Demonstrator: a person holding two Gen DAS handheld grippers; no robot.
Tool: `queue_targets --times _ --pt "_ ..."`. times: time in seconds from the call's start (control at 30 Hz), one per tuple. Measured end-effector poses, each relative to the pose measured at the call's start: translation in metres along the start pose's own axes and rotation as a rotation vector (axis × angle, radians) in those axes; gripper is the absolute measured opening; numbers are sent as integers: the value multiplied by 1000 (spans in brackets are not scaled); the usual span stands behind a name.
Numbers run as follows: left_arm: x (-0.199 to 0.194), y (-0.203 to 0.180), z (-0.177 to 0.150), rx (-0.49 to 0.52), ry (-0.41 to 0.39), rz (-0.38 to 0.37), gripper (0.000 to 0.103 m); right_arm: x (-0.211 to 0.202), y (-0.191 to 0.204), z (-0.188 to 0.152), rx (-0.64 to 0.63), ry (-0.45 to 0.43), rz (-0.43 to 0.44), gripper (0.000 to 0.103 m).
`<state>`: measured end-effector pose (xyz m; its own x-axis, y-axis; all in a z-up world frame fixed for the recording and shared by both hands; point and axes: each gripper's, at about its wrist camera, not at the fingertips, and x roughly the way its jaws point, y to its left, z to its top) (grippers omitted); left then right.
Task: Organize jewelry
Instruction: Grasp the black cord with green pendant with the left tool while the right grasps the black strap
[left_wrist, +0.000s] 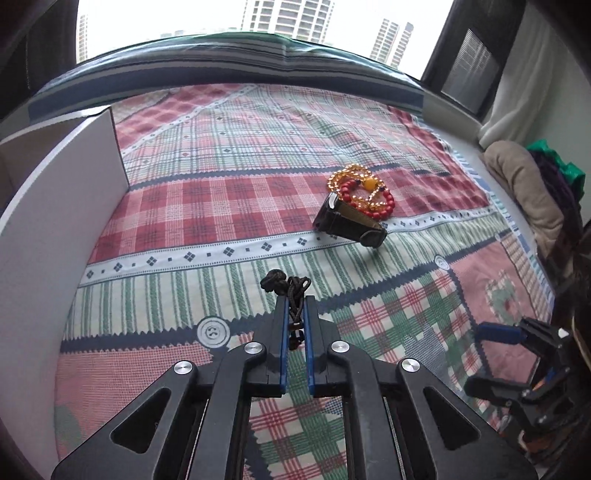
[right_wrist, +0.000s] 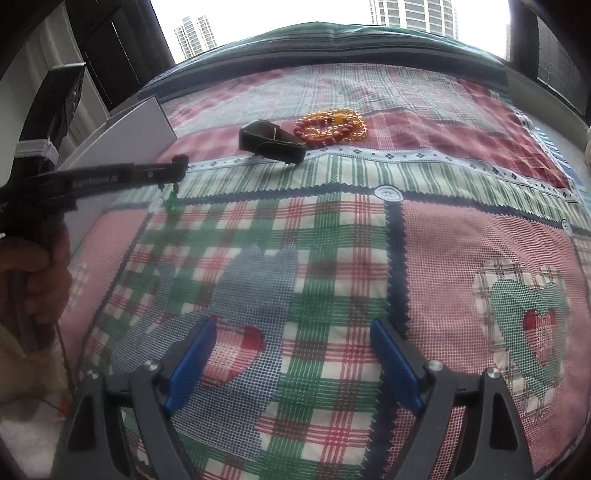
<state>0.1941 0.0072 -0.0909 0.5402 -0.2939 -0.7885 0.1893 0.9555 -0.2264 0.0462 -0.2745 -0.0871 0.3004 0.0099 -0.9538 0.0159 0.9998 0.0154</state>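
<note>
**Left tongs clamped on the black cord, right tongs empty**

From my left wrist view, the left gripper (left_wrist: 295, 306) has its blue pads pressed together on a black cord necklace (left_wrist: 291, 291). The knotted end bunches up just past the fingertips, and a few small dark beads hang down between the pads. In my right wrist view I see the same gripper (right_wrist: 179, 162) from the side, at the left of the scene, with a small green pendant (right_wrist: 171, 203) dangling below its tip above the bedspread (right_wrist: 332, 258); I take it to belong to the cord, though the link is too thin and blurred for me to be sure. A hand (right_wrist: 40, 266) grips that tool's handle at the far left edge.

The right gripper (right_wrist: 291, 354) has its tongs wide apart with nothing between them, only the patchwork plaid cloth beneath. It also shows at the right edge of my left view (left_wrist: 487, 354).

Farther off on the bedspread lie the rest of the jewelry: a black strap watch (left_wrist: 347, 221) on its side, and touching it on the far side a red bead bracelet (left_wrist: 365, 199) tangled with a yellow bead strand (left_wrist: 351, 177). A white box (left_wrist: 59, 206) stands at the left, its flap upright beside the bedspread. Beyond the bed, a window shows tall buildings.
</note>
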Motion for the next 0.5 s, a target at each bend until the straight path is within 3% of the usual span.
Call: queue_targets --times 0.07,0.13,0.27,0.37,0.4,0.47,0.5 --pt "-12 5 -8 -20 -3 -3 5 -11 -5 33 30 -19 77 86" --pt "-21 8 -15 -40 -6 -4 5 -17 0 71 -27 -61 60 86" --pt "-41 16 -28 -81 -10 -19 6 23 31 132 -299 4 101 86" --pt "-61 22 -35 -91 -29 -15 6 63 55 149 -492 65 28 83" --pt "-67 24 -37 -92 -35 -10 6 76 58 152 -530 92 5 75" --pt "-78 29 -41 -98 -45 -3 6 95 60 155 -558 169 6 34" --pt "-84 32 -43 -104 -50 -3 6 101 59 156 -556 198 -1 24"
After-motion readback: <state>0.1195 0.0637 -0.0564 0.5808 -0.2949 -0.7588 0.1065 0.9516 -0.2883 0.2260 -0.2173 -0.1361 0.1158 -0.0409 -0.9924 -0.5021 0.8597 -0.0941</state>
